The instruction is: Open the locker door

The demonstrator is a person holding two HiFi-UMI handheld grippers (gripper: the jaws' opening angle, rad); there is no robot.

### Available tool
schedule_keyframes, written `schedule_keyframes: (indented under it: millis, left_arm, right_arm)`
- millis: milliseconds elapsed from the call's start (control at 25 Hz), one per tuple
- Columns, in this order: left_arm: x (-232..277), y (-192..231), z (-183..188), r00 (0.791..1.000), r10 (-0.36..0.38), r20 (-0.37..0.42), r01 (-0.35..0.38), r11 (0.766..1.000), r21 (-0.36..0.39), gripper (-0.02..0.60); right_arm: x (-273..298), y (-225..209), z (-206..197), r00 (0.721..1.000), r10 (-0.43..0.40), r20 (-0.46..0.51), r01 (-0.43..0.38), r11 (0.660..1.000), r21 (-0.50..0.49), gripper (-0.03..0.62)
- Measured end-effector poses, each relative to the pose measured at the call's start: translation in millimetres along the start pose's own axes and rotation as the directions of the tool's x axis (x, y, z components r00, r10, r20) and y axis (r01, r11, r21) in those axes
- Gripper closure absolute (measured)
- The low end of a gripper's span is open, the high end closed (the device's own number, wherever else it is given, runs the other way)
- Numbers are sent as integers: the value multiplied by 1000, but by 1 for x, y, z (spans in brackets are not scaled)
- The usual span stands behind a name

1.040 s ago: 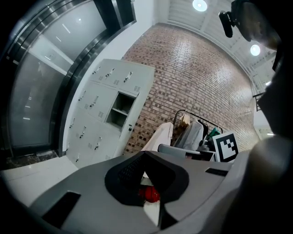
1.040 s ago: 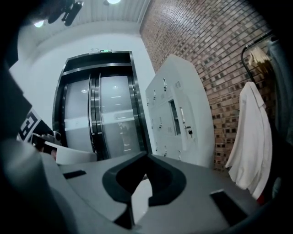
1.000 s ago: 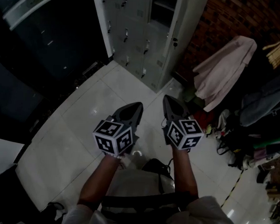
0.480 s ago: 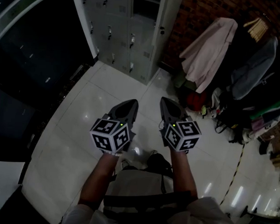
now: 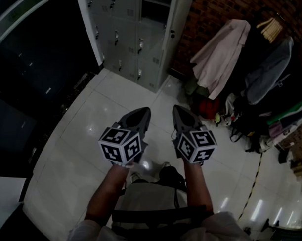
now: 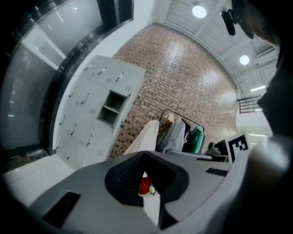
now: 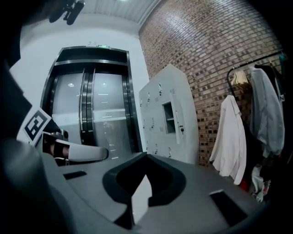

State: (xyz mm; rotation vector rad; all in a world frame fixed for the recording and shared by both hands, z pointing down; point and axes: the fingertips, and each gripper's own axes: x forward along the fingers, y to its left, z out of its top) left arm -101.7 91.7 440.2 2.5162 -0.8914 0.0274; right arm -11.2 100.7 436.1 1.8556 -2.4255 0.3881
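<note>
There were two grippers, left gripper (image 5: 144,112) and right gripper (image 5: 178,110); one locker bank (image 5: 128,40) far left with one open door (image 7: 179,119); one rack (image 6: 177,112) far right holding at least three garments (image 5: 217,50).

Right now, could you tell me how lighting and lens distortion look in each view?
Head view: dim, with glare streaks on the glossy floor. Left gripper view: fisheye bows the brick wall, and the ceiling lamp blows out. Right gripper view: dark vignetted corners, reflections on the glass doors; the locker is sharp.

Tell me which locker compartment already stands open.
The compartment in the column nearest the brick wall, just under the top row: its inside and shelf show, while the other doors look shut.
</note>
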Motion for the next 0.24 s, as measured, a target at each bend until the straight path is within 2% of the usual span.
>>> schedule_keyframes:
  millis: [240]
  left_arm:
    - [-8,-1,4,1000,-8,3,8,1000,3,589]
  right_arm:
    - [-3,10,5,1000,-2,3,2,1000,-17,592]
